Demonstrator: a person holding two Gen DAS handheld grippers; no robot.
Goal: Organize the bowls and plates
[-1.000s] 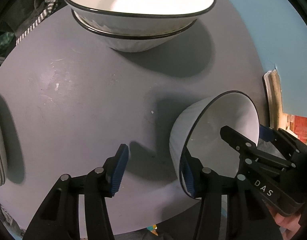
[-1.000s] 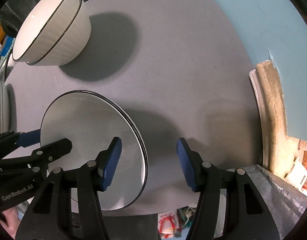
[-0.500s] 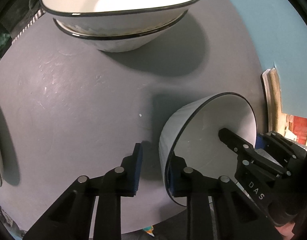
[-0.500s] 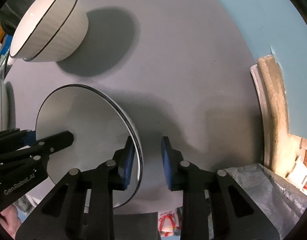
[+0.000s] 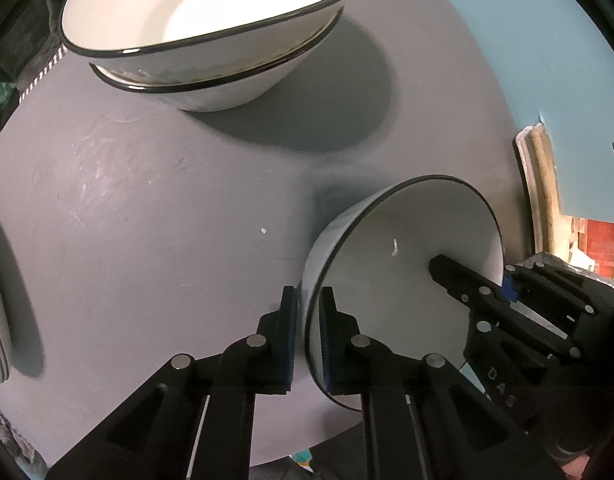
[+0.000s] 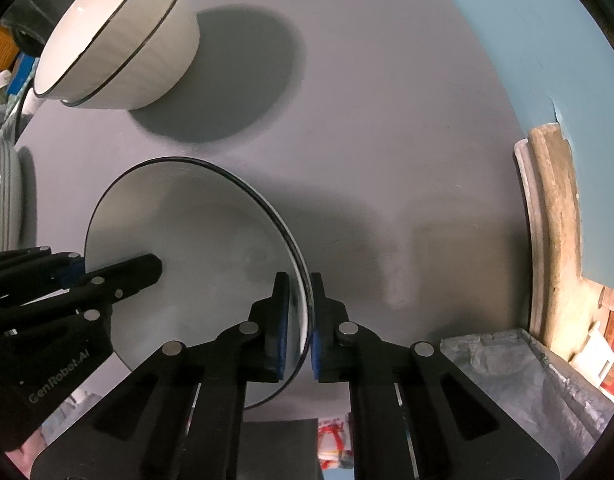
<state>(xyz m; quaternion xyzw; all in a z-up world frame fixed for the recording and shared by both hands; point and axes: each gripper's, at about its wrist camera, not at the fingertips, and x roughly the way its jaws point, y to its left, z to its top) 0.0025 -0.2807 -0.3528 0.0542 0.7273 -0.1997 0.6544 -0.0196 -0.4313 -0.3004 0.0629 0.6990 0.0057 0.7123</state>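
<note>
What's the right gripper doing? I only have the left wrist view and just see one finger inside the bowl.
Observer: Clamping it. The right gripper is shut on the rim of the bowl, one pad inside, one outside.
Operator: Anything beyond that side of the bowl?
Observer: A crinkled grey sheet sits by the near-right edge of the table, apart from the bowl.
</note>
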